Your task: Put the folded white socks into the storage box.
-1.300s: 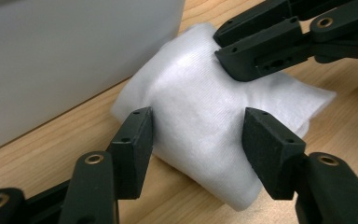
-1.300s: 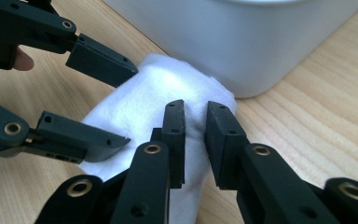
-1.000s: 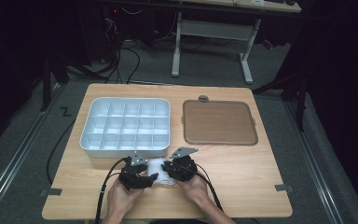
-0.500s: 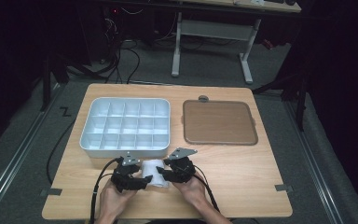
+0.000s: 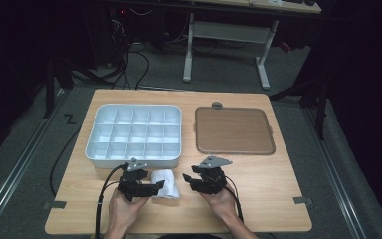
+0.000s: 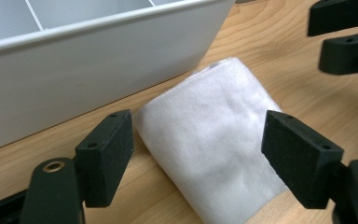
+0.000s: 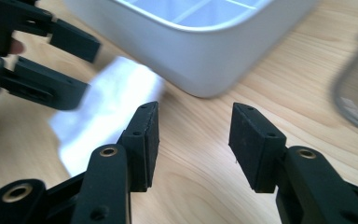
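The high camera hangs above my side of the desk (image 5: 278, 199), looking forward and down from some way off; my forearms enter at 6 o'clock. The camera on my left hand-held gripper (image 6: 200, 154) sits low and close, facing the folded white cloth (image 6: 214, 149), the divided white tray (image 6: 98, 65) at 11 o'clock. My right hand-held gripper (image 7: 193, 140) camera, equally close, shares that cloth (image 7: 107, 112) at 9 o'clock and tray (image 7: 200, 51) at 12.

We find no readable text, label, brand or number on anything here; nothing legible to log.
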{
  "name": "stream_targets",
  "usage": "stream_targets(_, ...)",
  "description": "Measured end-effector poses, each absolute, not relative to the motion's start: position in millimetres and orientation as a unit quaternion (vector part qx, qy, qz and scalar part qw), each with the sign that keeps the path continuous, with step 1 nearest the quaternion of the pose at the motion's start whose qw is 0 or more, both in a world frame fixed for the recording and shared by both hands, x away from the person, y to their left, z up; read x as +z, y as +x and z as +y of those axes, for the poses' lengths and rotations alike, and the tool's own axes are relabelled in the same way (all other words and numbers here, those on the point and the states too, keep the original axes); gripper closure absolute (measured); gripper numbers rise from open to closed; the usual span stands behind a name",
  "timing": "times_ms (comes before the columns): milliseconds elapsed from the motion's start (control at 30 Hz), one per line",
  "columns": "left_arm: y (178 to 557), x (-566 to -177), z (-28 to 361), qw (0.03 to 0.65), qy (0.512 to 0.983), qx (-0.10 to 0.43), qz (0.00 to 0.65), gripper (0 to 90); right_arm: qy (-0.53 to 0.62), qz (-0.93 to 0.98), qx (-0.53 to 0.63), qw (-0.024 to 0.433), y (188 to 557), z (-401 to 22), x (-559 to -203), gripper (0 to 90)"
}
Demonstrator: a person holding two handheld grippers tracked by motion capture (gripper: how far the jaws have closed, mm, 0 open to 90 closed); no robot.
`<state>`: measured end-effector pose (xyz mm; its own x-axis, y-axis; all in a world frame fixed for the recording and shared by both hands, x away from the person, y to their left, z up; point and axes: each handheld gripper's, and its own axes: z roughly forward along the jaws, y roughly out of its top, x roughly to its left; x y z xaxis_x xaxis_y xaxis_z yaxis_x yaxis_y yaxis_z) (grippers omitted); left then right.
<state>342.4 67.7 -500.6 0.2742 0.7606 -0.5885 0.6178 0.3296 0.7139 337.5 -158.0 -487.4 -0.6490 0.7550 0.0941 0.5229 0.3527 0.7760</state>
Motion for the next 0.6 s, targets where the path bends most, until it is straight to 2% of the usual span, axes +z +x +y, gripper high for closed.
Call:
stream_targets(33,344,-502,67,0.554,0.574,0.065,0.599,24.3,0.400,0.808,0.404,0.156,335,-169,-489,53.0)
stream_targets(300,348,-505,64,0.550,0.569,0.068,0.607,21.9,0.453,0.786,0.380,0.180,331,-218,-501,53.0)
stream_targets(600,349,-507,69,0.555,0.550,0.069,0.620,22.5,0.500,0.756,0.364,0.215,328,-270,-504,51.2)
